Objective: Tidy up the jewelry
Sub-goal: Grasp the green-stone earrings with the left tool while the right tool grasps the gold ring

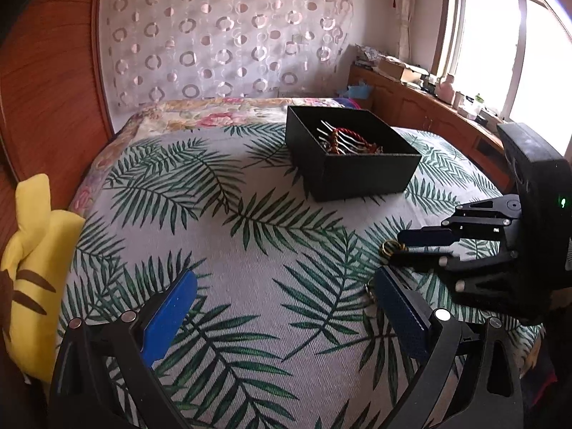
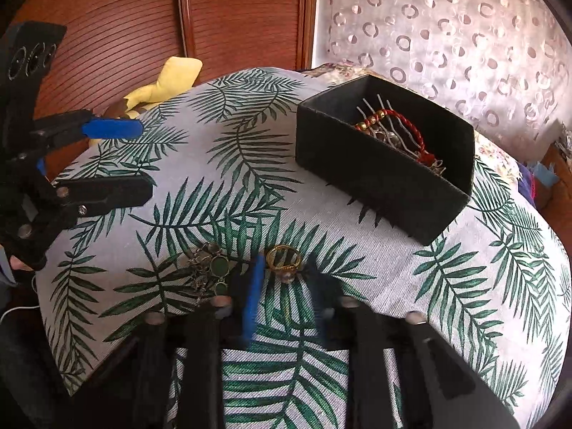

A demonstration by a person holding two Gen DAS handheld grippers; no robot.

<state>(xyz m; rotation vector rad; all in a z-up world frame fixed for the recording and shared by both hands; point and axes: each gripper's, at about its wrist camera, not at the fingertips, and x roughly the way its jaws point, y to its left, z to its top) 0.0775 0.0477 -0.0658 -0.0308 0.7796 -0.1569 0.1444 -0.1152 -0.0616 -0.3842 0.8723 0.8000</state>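
Leaf-print cloth [image 2: 411, 271] covers the bed I'm working over. My right gripper [image 2: 286, 279] is spread around the gold ring [image 2: 283, 256], its fingertips motion-blurred, so I can't tell if they touch it. Green-stoned earrings [image 2: 214, 271] lie just left. My left gripper [image 1: 282, 296] hangs spread. Farther back, the black box [image 2: 386, 178] wall hides part of its red cord bracelet [image 2: 404, 125].

Gold ring [image 2: 283, 258] flat on cloth; red cord bracelet [image 2: 400, 127] inside black box [image 2: 379, 175]
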